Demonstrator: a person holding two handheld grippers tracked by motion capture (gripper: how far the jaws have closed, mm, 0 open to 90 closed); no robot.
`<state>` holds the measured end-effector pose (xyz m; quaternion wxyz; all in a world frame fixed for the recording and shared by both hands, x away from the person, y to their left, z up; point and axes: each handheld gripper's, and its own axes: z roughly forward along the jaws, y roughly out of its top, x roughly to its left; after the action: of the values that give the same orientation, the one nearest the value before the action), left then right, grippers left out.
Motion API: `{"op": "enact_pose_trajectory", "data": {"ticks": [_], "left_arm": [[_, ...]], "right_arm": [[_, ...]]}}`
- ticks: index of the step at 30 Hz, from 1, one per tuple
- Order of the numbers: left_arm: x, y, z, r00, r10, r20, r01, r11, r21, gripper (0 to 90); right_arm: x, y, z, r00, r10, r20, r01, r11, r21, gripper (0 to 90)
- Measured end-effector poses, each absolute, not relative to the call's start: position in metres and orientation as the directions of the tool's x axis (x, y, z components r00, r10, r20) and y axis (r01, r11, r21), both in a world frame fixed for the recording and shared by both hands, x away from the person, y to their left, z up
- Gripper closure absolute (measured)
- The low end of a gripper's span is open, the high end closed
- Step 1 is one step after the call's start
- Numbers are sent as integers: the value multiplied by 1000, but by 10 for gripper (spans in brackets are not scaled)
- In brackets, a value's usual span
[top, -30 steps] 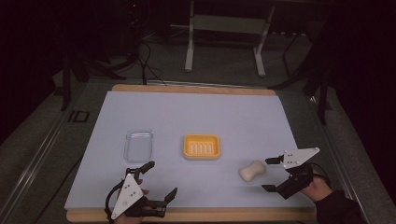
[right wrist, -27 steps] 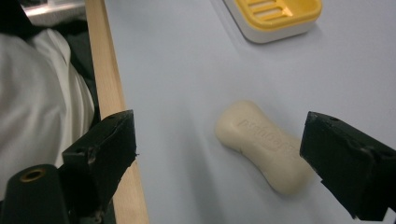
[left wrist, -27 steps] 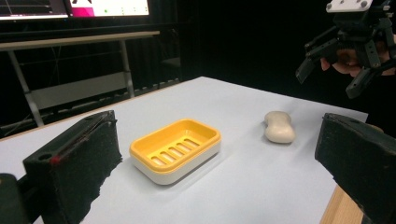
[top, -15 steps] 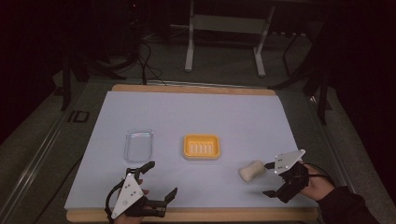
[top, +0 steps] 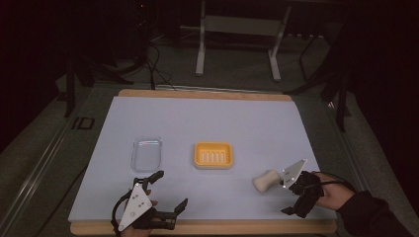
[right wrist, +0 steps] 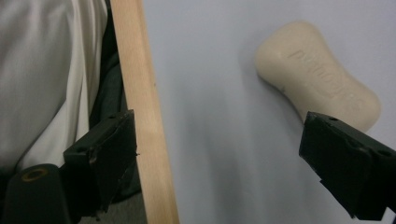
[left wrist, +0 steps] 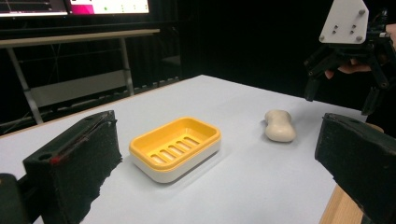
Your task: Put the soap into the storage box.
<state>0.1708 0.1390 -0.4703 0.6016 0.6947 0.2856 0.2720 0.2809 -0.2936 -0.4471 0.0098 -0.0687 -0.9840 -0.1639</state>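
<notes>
Your right gripper (top: 292,195), jaws spread wide, hovers just right of the soap bar (top: 266,180), whose long axis points toward it.

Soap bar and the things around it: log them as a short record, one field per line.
soap bar: cream, lying flat on the white table cover, free of both grippers
right gripper: open, jaws wide, just beside the soap bar near the table's front edge
left gripper: open, holding nothing, at the front left of the table
soap dish: yellow slotted tray on a white base, nothing in it, mid-table
clear lid: see-through, lying left of the soap dish
</notes>
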Motion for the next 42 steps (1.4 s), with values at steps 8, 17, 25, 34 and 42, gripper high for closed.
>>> {"op": "enact_pose_trajectory", "data": {"ticks": [8,17,25,34,42], "left_arm": [[171,139,-470,693,721,30,73,-111,991,2],[171,138,-471,695,718,27,77,-112,991,2],[171,138,-471,698,716,28,78,-115,990,2],[171,138,-471,701,713,27,80,-116,990,2],[171,138,-471,699,714,29,79,-118,990,2]], "right_arm": [[284,-289,-449,-991,115,69,127,965,231,109],[289,-287,-453,-988,117,98,131,979,155,108],[296,-286,-454,-985,115,128,123,991,61,126],[300,-283,-454,-986,103,128,103,995,-6,130],[311,-281,-452,-982,118,148,109,992,-66,132]]}}
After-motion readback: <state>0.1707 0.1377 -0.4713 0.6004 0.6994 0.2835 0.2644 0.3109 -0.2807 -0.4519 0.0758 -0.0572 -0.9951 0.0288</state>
